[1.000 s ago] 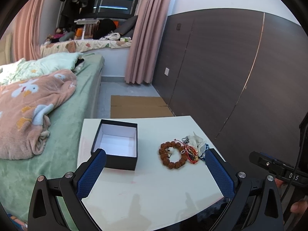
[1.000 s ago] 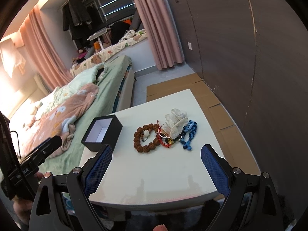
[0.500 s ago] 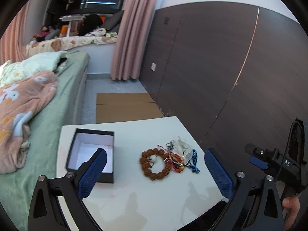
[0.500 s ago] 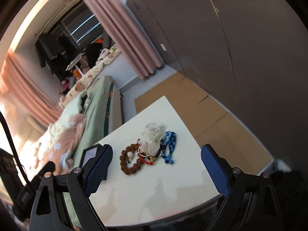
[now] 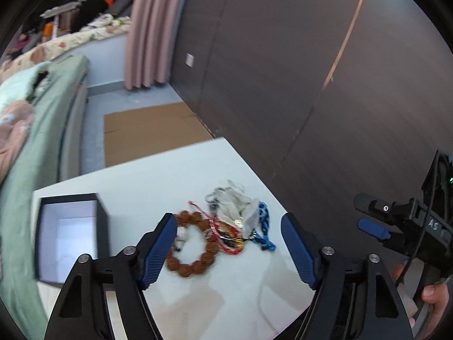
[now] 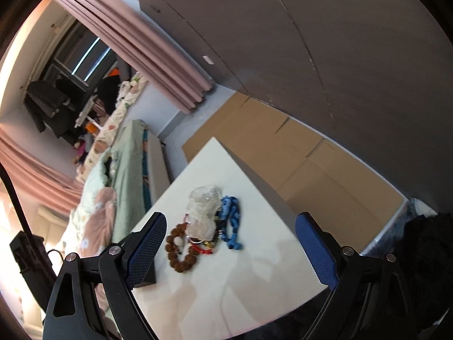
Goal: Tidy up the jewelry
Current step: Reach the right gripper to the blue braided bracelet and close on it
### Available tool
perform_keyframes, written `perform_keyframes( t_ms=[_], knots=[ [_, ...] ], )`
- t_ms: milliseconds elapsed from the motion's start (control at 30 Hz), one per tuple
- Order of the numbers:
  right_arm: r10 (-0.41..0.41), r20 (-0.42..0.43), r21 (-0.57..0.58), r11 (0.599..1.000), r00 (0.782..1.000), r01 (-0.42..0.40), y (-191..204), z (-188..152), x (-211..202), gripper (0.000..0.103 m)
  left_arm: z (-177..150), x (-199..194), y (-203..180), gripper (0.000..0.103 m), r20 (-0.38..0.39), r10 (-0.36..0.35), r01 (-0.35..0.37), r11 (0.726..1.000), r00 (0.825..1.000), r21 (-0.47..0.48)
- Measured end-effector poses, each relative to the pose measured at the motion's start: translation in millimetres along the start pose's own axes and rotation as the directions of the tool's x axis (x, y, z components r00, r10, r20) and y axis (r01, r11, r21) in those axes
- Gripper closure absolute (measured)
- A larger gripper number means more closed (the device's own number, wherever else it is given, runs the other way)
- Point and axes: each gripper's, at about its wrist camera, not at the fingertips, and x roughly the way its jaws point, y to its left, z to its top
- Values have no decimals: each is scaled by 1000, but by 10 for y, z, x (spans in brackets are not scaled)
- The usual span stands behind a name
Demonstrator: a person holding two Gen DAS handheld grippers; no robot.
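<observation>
A: The jewelry sits in one tangled heap near the right side of the white table (image 5: 181, 170): a brown wooden-bead bracelet (image 5: 195, 243), thin red cord bracelets (image 5: 228, 245), a blue braided cord (image 5: 264, 228) and a crumpled clear plastic pouch (image 5: 236, 206), all touching or overlapping.

B: So a pinch on one piece likely drags its neighbours?

A: That's my worry. The red cords cross the bead ring, so lifting either could pull the heap toward the table's right edge, which is near.

B: And the tools?

A: The left tool (image 5: 226, 250) has its blue pads apart, the gap having just narrowed, with nothing clamped; the heap shows between them but farther off. The right tool (image 6: 230, 248) is spread wide and empty, above the same heap.

B: Both aimed at one spot, then; they could collide.

A: Possibly. The open black box with a white lining (image 5: 70, 238) stands left of the heap, clear of it. Beyond are a green-covered bed (image 5: 42, 130), flat cardboard (image 5: 153, 133) on the floor and a dark wall panel (image 5: 311, 70).
</observation>
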Motion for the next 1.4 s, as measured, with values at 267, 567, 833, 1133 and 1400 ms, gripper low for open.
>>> perform_keyframes(
  t_ms=[267,567,833,1133,1400],
  knots=[
    [-70,-31,18,997,997,71,-141,72,92,13,40,527,-188,33,-96,-35,43,995,995,85],
    [-61,-114,61,996,992,68,-198,103,355,15,-57,987,-202,55,-146,-35,53,991,989,121],
    [-86,-151,10,996,985,88,-9,47,546,18,-35,925,-36,103,-123,-59,68,995,991,69],
    [-140,-159,-20,990,977,138,38,115,735,33,103,576,157,103,-37,-108,108,994,993,5],
    [-172,-205,-101,983,964,154,258,131,1062,47,228,346,387,103,35,-115,117,992,993,-50]
  ],
)
